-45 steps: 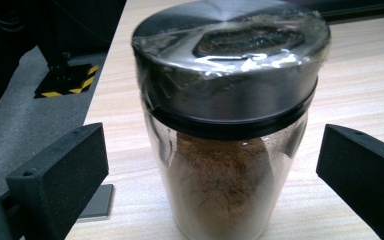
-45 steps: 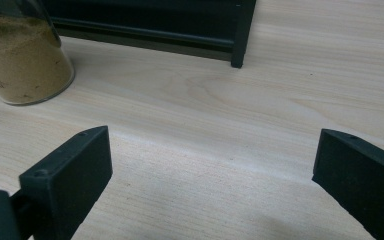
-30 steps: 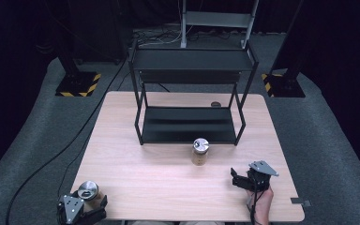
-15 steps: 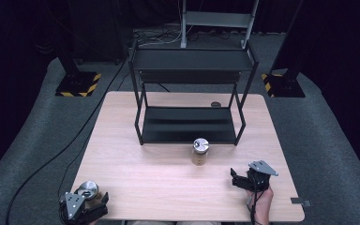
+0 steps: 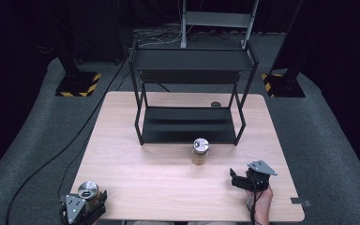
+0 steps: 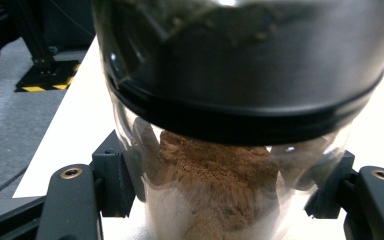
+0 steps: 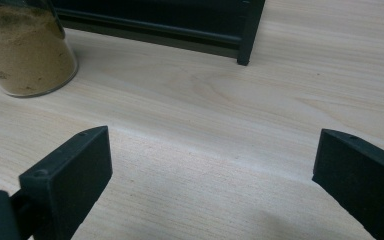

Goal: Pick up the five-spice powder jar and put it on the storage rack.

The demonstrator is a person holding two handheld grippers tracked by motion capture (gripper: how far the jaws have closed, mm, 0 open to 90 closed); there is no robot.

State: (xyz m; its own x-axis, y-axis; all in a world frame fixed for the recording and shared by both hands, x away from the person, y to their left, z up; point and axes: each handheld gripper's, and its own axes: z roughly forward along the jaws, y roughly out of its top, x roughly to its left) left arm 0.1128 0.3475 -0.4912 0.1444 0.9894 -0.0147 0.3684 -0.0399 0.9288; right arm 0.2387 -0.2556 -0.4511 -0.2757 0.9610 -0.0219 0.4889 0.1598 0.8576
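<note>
Two spice jars in play: brown-powder jar (image 6: 215, 165) at the table's (image 5: 168, 187) near-left corner, clamped just now by the closing left gripper (image 5: 82, 208) with pads on the glass below the dark lid; tan-powder jar (image 5: 200, 151) mid-table, just in front of the black rack (image 5: 187, 93). Right gripper (image 5: 246, 179) parked near-right, jaws wide apart on nothing. Best lifted straight up and kept upright, grip firm on slick glass, lid left untouched, rack posts cleared if shelving.

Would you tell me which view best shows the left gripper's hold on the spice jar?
The left gripper view: the spice jar sits pressed between both pads. The high view shows its silver lid at the left gripper.
</note>
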